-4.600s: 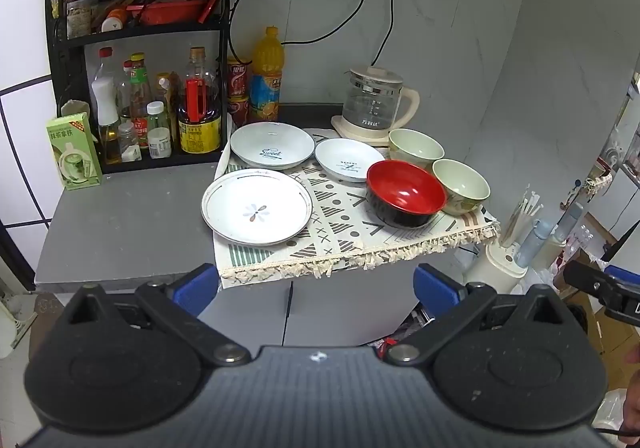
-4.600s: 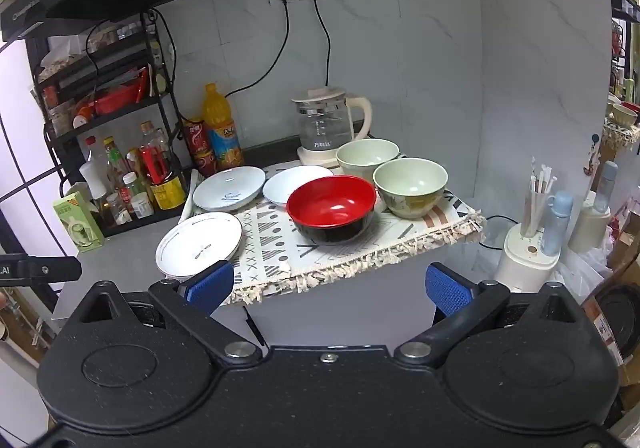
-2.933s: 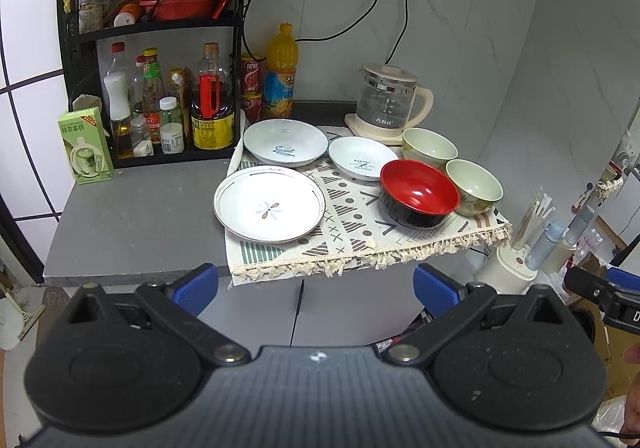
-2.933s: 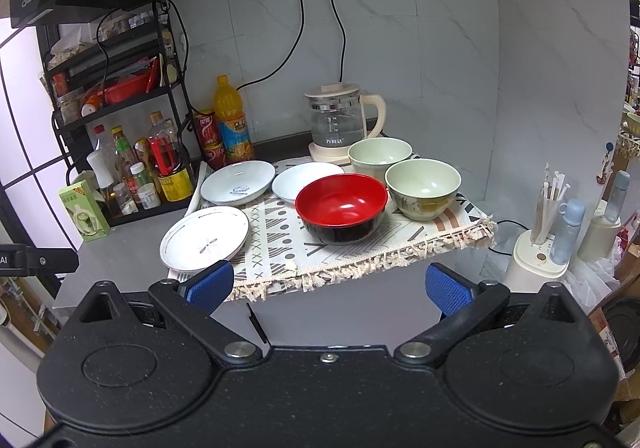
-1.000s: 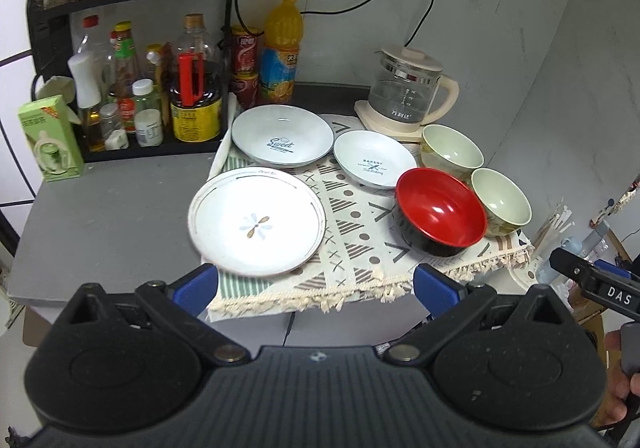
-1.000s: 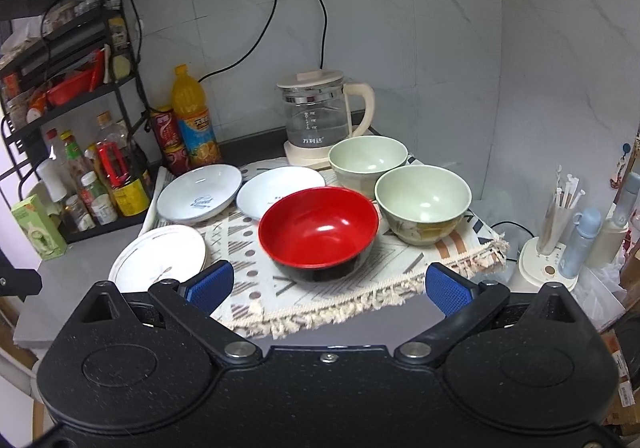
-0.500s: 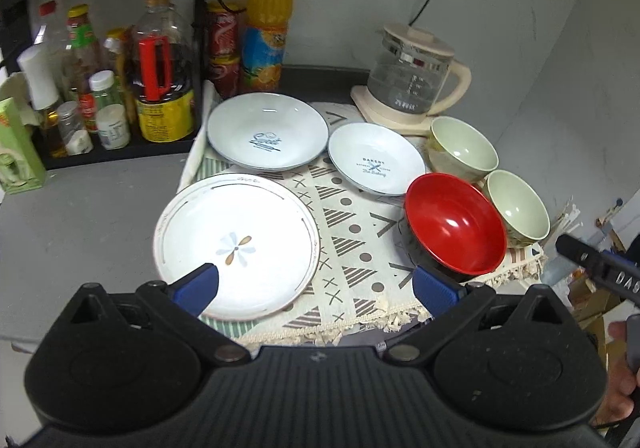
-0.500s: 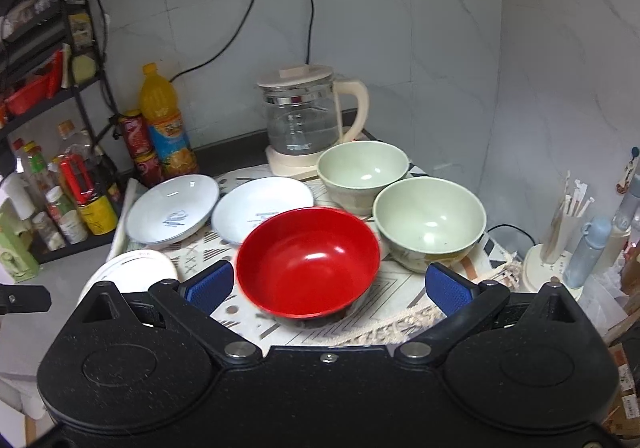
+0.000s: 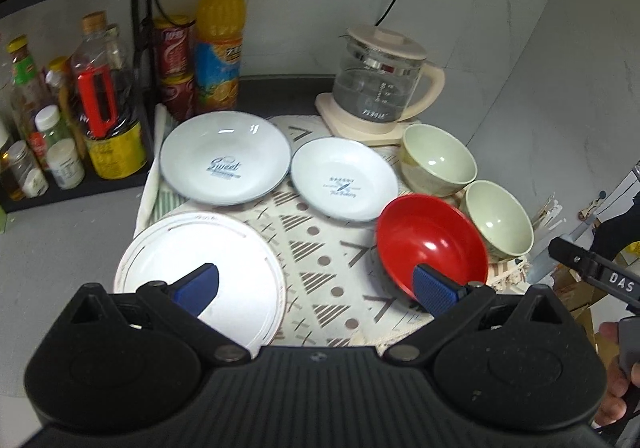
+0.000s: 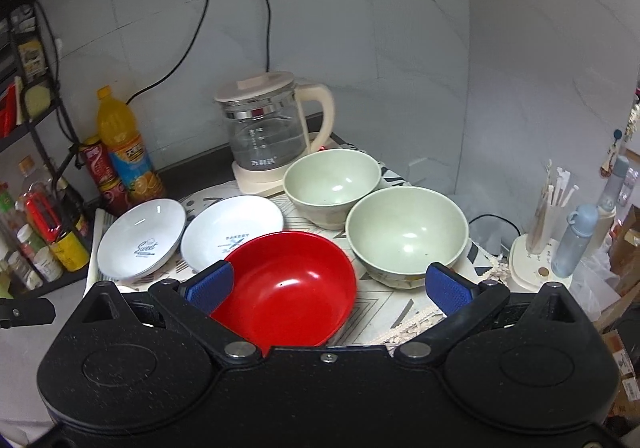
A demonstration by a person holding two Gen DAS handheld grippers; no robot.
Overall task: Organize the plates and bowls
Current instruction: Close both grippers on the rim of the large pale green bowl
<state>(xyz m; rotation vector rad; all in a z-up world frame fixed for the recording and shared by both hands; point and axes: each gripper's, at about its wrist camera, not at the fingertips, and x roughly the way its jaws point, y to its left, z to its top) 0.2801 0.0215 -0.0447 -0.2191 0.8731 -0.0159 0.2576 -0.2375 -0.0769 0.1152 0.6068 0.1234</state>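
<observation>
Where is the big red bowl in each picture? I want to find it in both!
Left wrist view: the red bowl sits right of centre on the patterned cloth, partly behind the right blue fingertip.
Right wrist view: the red bowl is low in the centre, just above the gripper body, beside the left blue fingertip.
Shared landmark: the glass kettle stands behind the bowls in both.
</observation>
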